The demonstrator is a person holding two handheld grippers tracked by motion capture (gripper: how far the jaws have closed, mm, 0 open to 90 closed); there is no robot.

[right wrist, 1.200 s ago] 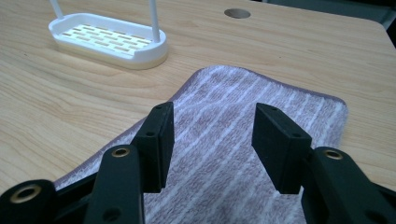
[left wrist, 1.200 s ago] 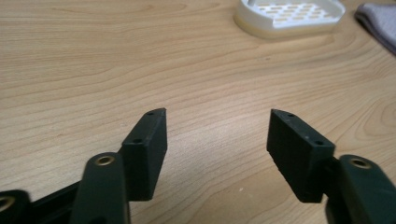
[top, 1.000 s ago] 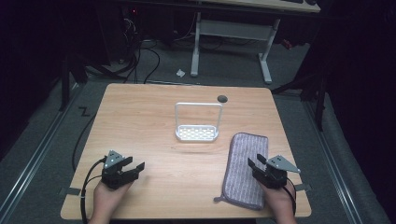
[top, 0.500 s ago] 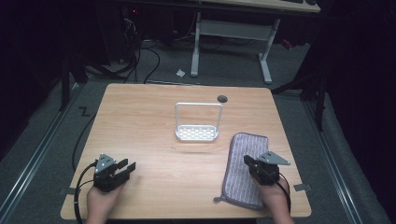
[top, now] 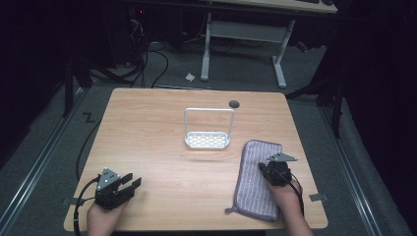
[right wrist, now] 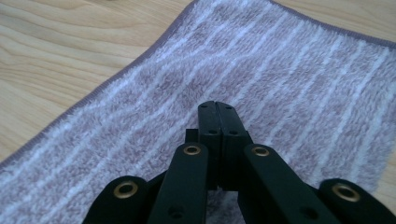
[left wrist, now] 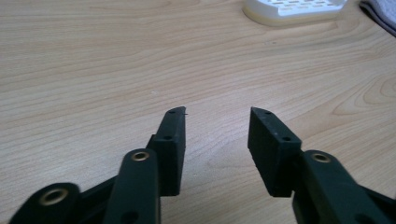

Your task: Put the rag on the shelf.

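Jaws of the right gripper (right wrist: 218, 108) sit pressed together over the striped towel (top: 255, 182). The left gripper (left wrist: 217, 116) gapes wide above bare worktop (top: 157, 132), near left.

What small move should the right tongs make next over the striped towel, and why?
Probably open the right tongs first. Their jaws are pressed together with nothing between them, poised over the purple striped terry towel, which lies flat on the light wooden table. Shut jaws cannot pinch the fabric.

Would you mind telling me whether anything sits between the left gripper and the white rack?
Nothing visible does. The left gripper is open over bare table, and only wood lies between it and the rack. The towel lies off to the side.
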